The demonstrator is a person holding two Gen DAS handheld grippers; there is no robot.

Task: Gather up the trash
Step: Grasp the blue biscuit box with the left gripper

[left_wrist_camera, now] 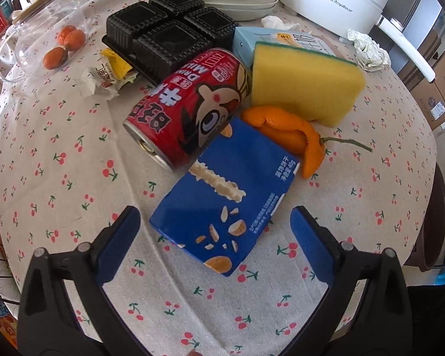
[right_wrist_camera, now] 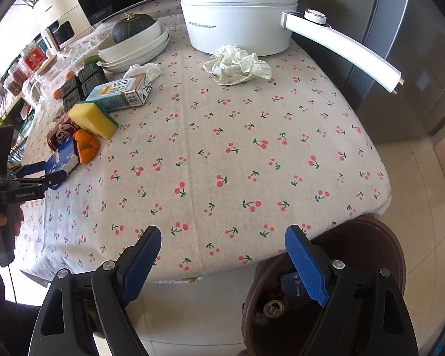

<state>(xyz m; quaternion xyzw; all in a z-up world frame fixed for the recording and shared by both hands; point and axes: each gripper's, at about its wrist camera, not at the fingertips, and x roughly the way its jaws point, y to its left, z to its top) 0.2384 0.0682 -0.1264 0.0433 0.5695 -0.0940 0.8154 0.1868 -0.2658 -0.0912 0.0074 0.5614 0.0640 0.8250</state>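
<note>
A blue snack box point(left_wrist_camera: 225, 198) lies flat on the cherry-print tablecloth point(left_wrist_camera: 74, 163), its near end between the fingers of my left gripper point(left_wrist_camera: 215, 216). That gripper is open and its pads stand clear of the box. Behind the box lie a red drink can point(left_wrist_camera: 190, 106) on its side, an orange pepper point(left_wrist_camera: 287, 133) and a yellow sponge point(left_wrist_camera: 305, 83). My right gripper point(right_wrist_camera: 224, 234) hangs open and empty over the table's near edge, beside a brown bin point(right_wrist_camera: 370, 237) on the floor. The right wrist view shows the left gripper point(right_wrist_camera: 49, 173) at the blue snack box point(right_wrist_camera: 65, 155).
A black plastic tray point(left_wrist_camera: 169, 32), a crumpled wrapper point(left_wrist_camera: 109, 74), a light blue carton point(left_wrist_camera: 281, 41) and crumpled tissue point(right_wrist_camera: 237, 65) also lie on the table. A white electric pot point(right_wrist_camera: 237, 14), stacked plates point(right_wrist_camera: 133, 53) and a glass jar point(left_wrist_camera: 44, 35) stand at the back.
</note>
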